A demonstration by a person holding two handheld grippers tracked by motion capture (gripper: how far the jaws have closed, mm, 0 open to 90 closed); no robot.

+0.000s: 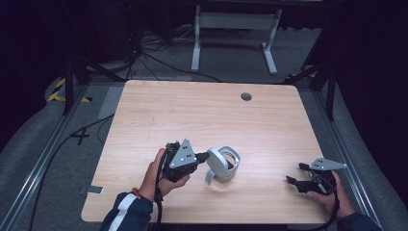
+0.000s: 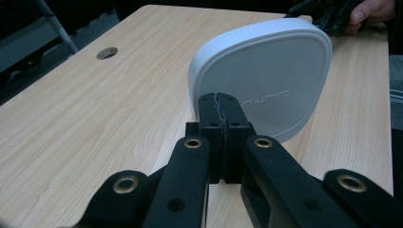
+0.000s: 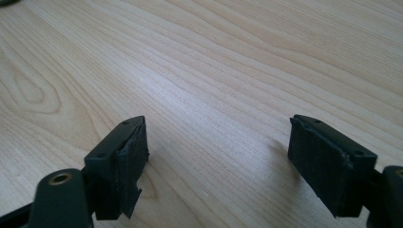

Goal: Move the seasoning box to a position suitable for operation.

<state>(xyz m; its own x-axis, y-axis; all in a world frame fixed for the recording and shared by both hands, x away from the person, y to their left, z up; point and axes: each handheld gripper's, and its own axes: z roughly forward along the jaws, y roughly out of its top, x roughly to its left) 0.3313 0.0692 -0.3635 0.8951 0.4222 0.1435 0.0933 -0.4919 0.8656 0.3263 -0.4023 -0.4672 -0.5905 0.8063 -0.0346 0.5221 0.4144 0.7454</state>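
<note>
Light wood table, round grommet hole near the far edge, right of centre. Beyond the far edge, grey floor with a white frame leg and loose black cables.

White container standing on its side near the near edge, about midway along it, open mouth toward the table's right edge; in the left gripper view its flat base faces the camera, faint raised lettering across it.

Left tongs just left of the container, held by the left hand, dark sleeve with a white stripe below. Jaws pressed together, tips right against the container's base at its lower edge; whether a thin lip sits pinched between them cannot be told.

Right tongs close to the near right corner, in the right hand, well apart from the container. Jaws spread wide over bare wood, nothing between them.
</note>
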